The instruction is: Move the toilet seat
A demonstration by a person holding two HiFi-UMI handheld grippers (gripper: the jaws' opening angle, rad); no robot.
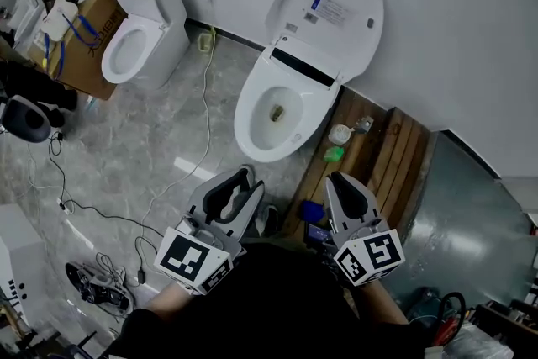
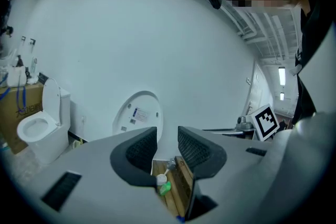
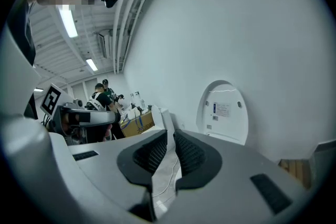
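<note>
The white oval plastic toilet seat [image 1: 329, 13] stands raised against the wall [image 1: 458, 29]. My left hand-held gripper [image 1: 231, 196] is slightly spread and my right hand-held gripper [image 1: 349, 193] is pressed together, both empty. I should open wide before gripping its rim.

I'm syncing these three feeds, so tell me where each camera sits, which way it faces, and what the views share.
Head view: on the person's head, looking steeply down at the toilet; left gripper, right gripper and dark clothing show.
Left gripper view: on that gripper, along its open jaws toward the raised lid.
Right gripper view: likewise, along closed jaws.
Shared: all show the raised lid.
</note>
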